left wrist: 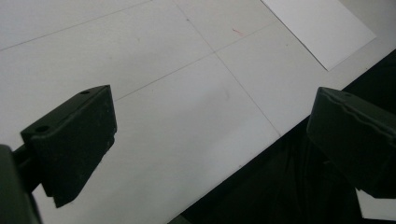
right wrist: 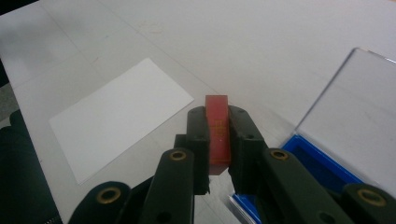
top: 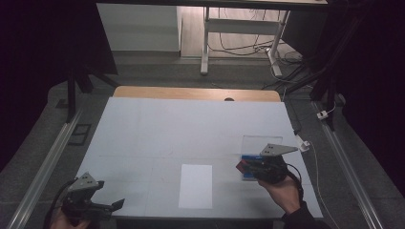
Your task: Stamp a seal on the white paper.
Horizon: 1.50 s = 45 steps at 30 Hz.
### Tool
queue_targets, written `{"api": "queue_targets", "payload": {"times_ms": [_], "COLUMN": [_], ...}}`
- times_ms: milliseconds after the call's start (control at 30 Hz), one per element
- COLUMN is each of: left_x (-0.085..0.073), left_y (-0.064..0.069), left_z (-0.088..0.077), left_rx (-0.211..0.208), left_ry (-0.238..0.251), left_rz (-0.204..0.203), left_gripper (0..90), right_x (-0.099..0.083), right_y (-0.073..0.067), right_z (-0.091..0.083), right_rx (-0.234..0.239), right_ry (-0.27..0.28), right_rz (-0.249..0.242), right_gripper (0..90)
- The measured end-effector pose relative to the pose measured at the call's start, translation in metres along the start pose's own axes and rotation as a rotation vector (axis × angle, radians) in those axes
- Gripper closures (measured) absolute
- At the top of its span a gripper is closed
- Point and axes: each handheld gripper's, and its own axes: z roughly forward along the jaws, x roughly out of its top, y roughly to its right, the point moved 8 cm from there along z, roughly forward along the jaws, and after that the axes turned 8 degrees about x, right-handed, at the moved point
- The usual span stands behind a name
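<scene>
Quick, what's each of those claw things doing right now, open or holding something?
Left gripper: open, holding nothing.
Right gripper: closed on a red block.

Dim room, pale table [top: 191, 124] softly lit from above, dark surroundings, slightly soft focus

white table [top: 143, 129], wooden desk edge [top: 191, 93]
</scene>
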Motion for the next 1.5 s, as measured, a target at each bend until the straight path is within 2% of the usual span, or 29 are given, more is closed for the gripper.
{"api": "queue_targets", "payload": {"times_ms": [433,900,1500], "left_x": [0.000,0.000,0.000], "left_y": [0.000,0.000,0.000], "left_z": [0.000,0.001,0.001], "left_rx": [0.000,0.000,-0.002], "left_ry": [-0.001,-0.001,0.000], "left_rz": [-0.001,-0.001,0.000], "left_gripper": [1.9,1.9,1.8], "right_x": [0.009,0.014,0.020], "right_y": [-0.013,-0.031,-0.061], "right_z": [0.017,0.042,0.080], "right_rx": [0.034,0.085,0.151], "right_ry": [-0.010,-0.046,-0.116], "right_rz": [-0.010,-0.052,-0.151], "right_gripper": [80.1,80.1,80.1]}}
